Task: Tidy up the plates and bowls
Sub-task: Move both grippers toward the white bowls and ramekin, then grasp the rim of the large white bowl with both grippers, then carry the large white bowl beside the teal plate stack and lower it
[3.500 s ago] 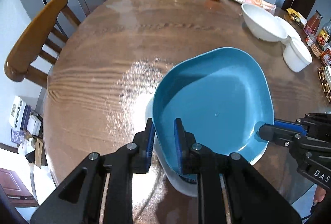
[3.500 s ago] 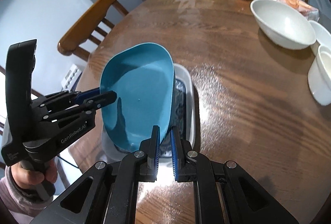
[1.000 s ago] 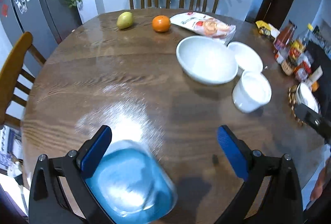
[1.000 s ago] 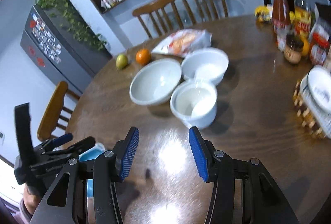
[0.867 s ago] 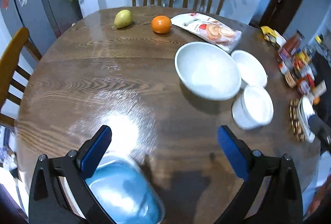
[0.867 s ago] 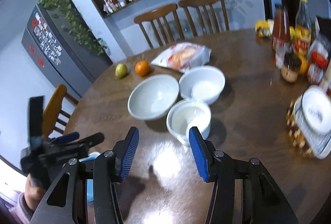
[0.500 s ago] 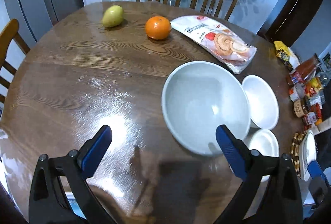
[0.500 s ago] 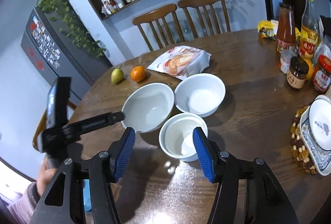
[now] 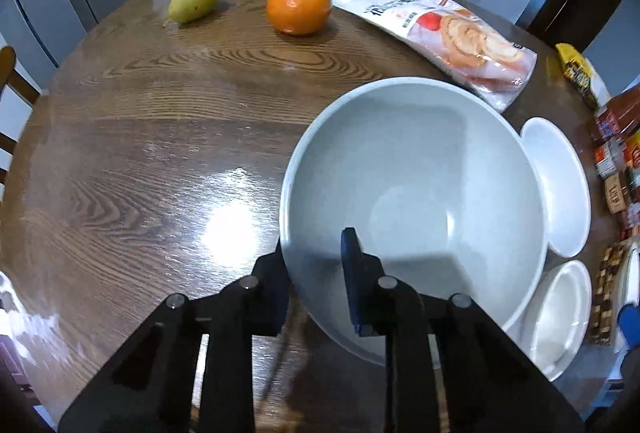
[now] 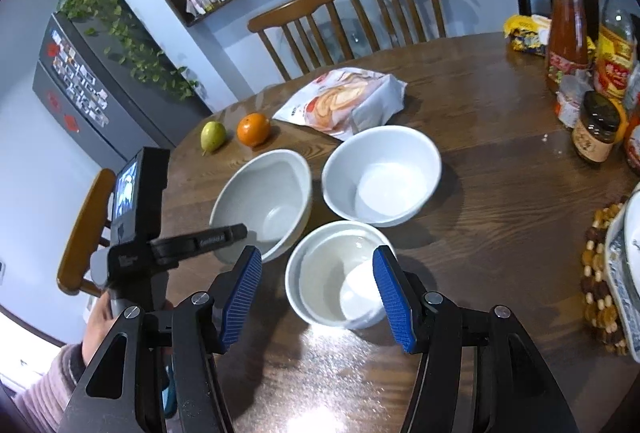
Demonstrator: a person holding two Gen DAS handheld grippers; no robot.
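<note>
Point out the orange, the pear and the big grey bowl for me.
orange [image 9: 299, 7], left wrist view, middle of its peel.
pear [image 9: 195, 1], left wrist view, middle of its green body.
big grey bowl [image 9: 416, 169], left wrist view, bare inner wall.

Black right gripper [image 10: 316, 285] with ribbed blue pads, silver screws; person's ribbed pinkish sleeve [image 10: 52, 381]

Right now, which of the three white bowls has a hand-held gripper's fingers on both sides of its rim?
The biggest, greyish bowl, nearest the orange: the left hand-held gripper straddles its rim. The other two bowls are untouched.
</note>
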